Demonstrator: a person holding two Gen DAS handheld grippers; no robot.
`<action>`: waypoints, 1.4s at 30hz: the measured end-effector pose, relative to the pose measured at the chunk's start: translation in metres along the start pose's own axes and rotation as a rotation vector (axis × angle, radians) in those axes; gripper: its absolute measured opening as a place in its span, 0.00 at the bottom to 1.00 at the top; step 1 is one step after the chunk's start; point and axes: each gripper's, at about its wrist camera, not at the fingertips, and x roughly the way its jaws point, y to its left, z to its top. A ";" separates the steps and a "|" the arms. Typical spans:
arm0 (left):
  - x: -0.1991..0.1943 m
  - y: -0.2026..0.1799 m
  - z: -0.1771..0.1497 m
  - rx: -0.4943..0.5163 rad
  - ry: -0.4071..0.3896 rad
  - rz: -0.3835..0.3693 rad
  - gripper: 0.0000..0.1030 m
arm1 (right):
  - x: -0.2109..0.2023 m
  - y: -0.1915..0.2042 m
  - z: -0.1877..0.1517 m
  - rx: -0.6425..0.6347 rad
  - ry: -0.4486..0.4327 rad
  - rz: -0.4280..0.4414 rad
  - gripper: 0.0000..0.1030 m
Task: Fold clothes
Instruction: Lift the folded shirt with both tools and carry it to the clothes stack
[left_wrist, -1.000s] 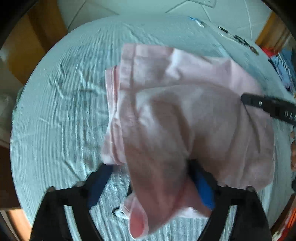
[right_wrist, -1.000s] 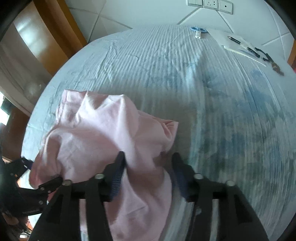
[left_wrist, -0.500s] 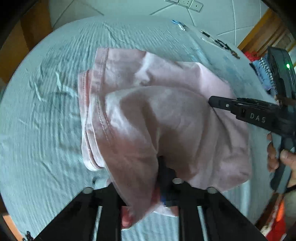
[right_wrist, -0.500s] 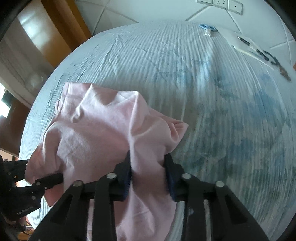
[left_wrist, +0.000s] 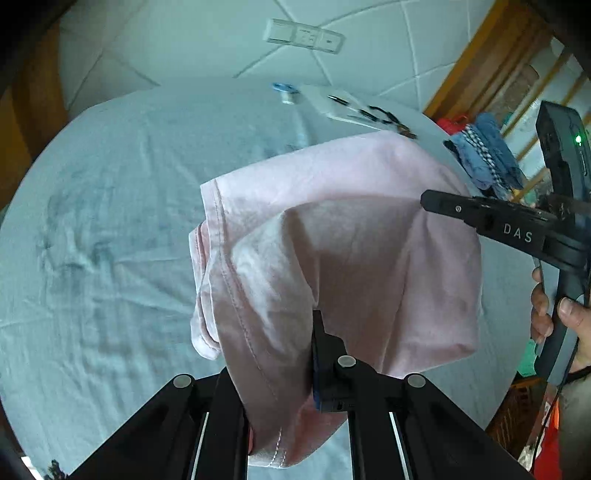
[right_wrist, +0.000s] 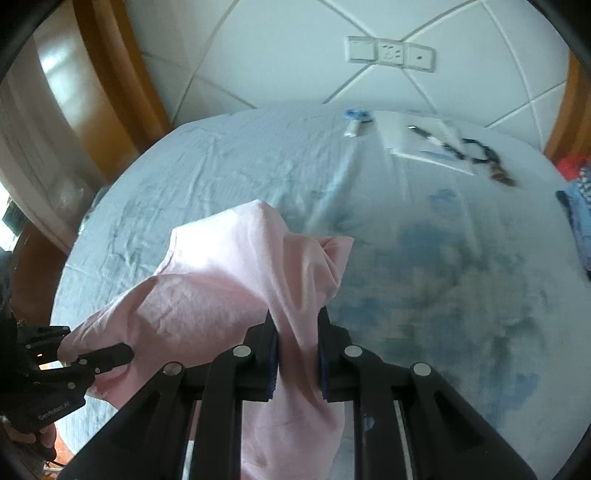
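Lifted higher than 1 s ago, the pink shirt is now held up off the bed sheet w/ both tools, and more of the wall and its sockets is seen in both views. Left tool is clenched on a bunched fold of the shirt; its near finger is hidden by cloth, so only one finger is seen. Right tool is clamped on another gathered part, cloth pinched between both pads and hanging down below them. In the left view the right tool is seen at the shirt's far edge, gripped by a hand. Scissors, papers and a pen lie at the far side of the bed; a pile of clothes sits at the right edge.
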 end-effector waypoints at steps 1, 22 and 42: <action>0.007 -0.011 0.000 0.007 0.003 0.000 0.10 | -0.004 -0.009 -0.002 0.001 -0.001 -0.006 0.15; 0.066 -0.303 0.136 0.106 -0.140 -0.112 0.09 | -0.149 -0.298 0.033 -0.029 -0.142 -0.106 0.13; 0.237 -0.590 0.392 0.102 -0.134 -0.024 0.13 | -0.159 -0.713 0.175 -0.041 -0.150 -0.088 0.15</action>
